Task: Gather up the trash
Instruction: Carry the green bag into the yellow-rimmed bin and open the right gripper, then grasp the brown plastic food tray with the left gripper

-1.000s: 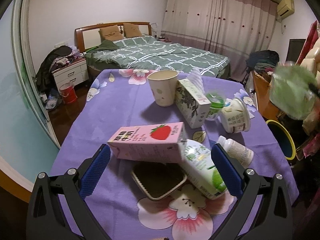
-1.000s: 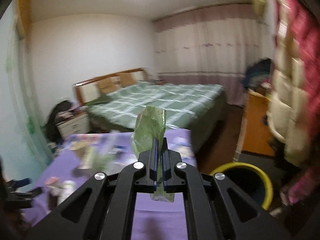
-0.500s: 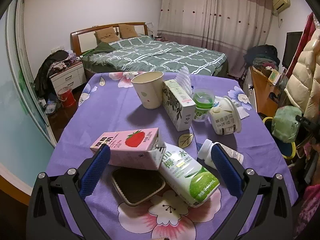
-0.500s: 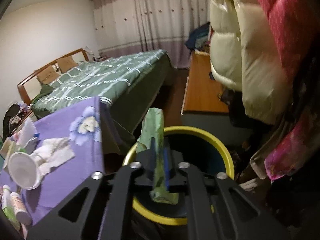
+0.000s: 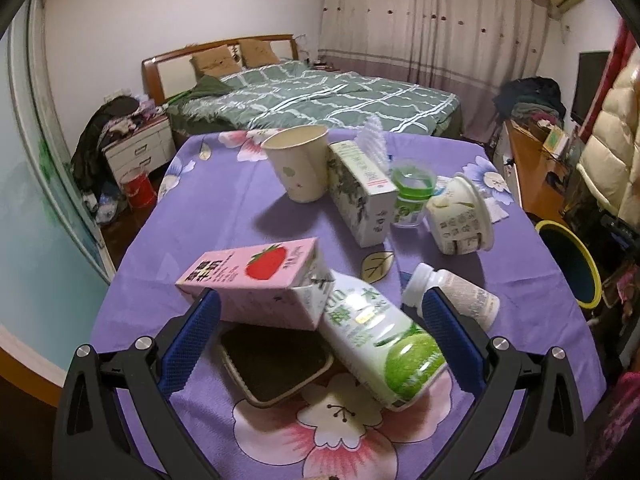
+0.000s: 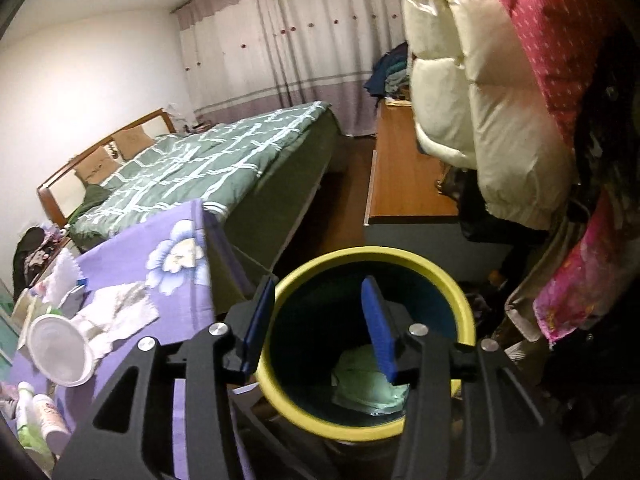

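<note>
My left gripper (image 5: 320, 340) open over pink strawberry-print milk carton (image 5: 256, 280), my right gripper (image 6: 318, 330) just opening, empty, above yellow-rimmed bin (image 6: 452, 292), crumpled green wrapper (image 6: 368, 384) inside.

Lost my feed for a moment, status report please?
Right gripper open over yellow bin, jaws just opened. Green wrapper in bin. Left gripper open, above pink carton. Nothing blocking.

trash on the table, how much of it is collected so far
Done: one green wrapper lies in the yellow bin. In hand: nothing; the right gripper, jaws just opened, hangs empty above the bin. Left: the open left gripper frames the pink carton and green bottle; cups and boxes remain.
</note>
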Motion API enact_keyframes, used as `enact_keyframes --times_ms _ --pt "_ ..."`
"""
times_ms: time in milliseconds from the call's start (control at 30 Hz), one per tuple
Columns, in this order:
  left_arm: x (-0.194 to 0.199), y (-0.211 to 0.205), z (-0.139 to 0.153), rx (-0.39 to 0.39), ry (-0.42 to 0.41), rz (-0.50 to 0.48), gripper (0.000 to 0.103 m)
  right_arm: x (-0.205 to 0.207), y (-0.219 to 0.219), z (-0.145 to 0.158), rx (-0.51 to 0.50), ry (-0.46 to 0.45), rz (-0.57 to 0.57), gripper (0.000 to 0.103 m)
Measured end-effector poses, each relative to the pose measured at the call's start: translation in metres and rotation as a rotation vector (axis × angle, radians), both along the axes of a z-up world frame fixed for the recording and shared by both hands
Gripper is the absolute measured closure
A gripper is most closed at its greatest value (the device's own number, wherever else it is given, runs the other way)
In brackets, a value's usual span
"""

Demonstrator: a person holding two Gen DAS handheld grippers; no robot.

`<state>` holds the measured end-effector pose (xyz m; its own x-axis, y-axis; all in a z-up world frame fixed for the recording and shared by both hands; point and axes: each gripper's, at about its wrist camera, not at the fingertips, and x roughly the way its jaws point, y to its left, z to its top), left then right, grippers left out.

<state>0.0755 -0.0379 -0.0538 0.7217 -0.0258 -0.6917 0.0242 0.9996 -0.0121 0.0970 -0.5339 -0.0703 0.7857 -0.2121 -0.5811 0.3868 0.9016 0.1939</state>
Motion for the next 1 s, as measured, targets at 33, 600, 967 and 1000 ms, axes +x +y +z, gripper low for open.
enact_keyframes --times_ms 33,600,967,1000 --pt "0.001 0.005 -0.001 -0.006 0.005 0.012 0.004 -0.001 0.005 0.002 0.0 -0.005 0.013 0.058" --pt "-0.015 0.018 -0.027 0.044 0.056 0.012 0.011 0.002 0.07 0.011 -0.003 -0.018 0.171 0.054" --pt "-0.024 0.03 -0.048 0.07 0.123 -0.055 0.006 0.005 0.082 0.009 0.008 -0.013 0.202 0.053" --pt "-0.024 0.029 -0.05 0.072 0.123 -0.062 0.006 0.005 0.083 0.009 0.011 -0.013 0.205 0.053"
